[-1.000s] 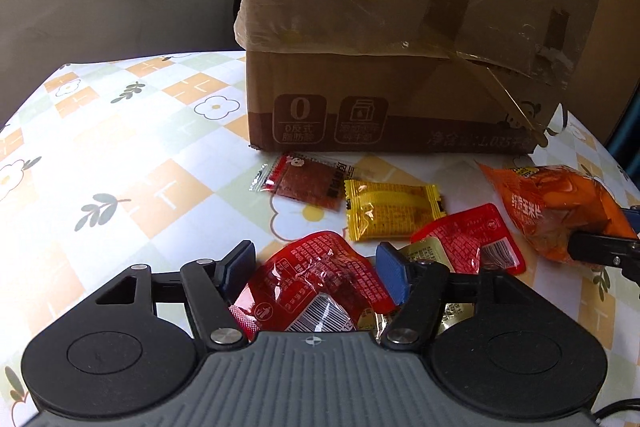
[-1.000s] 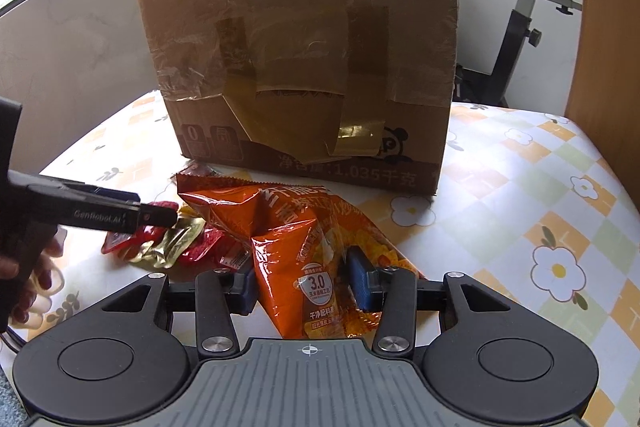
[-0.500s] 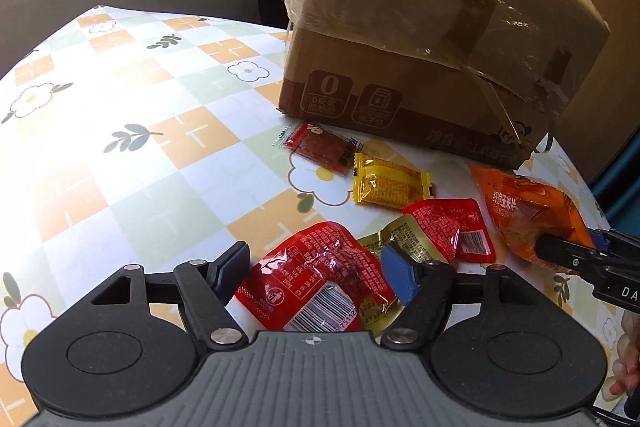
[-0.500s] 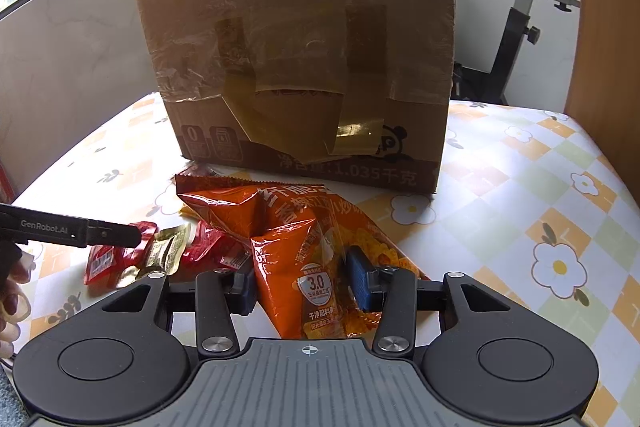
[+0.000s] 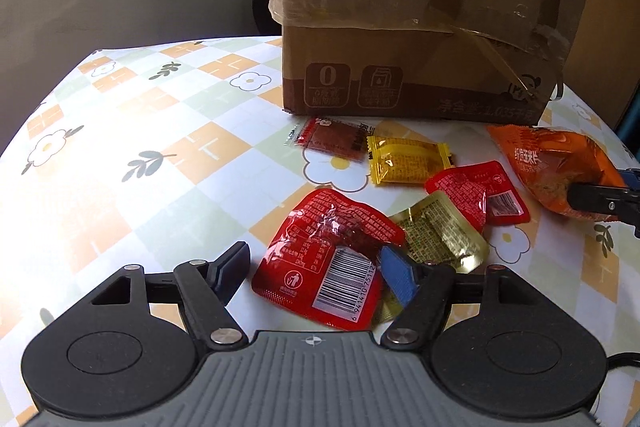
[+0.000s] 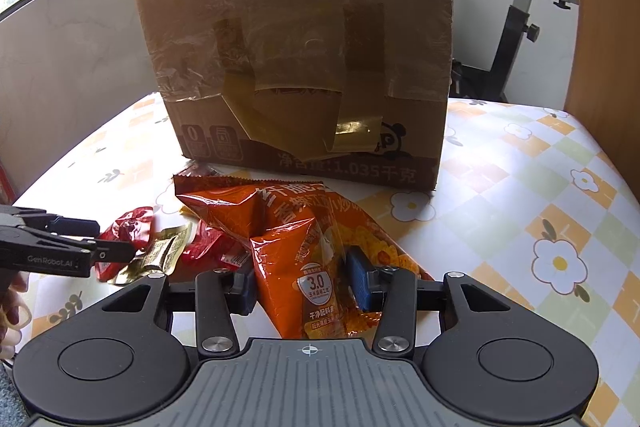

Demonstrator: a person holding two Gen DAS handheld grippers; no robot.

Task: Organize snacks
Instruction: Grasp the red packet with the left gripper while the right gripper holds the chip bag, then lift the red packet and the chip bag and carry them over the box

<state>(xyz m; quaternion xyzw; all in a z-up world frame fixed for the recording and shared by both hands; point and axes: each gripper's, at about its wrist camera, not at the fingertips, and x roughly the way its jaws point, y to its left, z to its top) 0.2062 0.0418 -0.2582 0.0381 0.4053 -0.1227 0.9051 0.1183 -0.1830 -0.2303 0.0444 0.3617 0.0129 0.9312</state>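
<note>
Sorting looks barely begun: the right gripper (image 6: 300, 285) pinches the orange chip bag (image 6: 304, 247), the left gripper (image 5: 316, 267) straddles the red packet (image 5: 328, 267) unclamped, and other snacks lie loose before the taped cardboard box (image 5: 420, 27).

Left tool (image 5: 316, 267) jaws apart, right tool (image 6: 302, 279) clamped shut

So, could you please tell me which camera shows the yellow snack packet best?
The left wrist view: the yellow packet lies whole and unobstructed before the cardboard box. In the right wrist view the orange chip bag hides nearly all of it.
</note>
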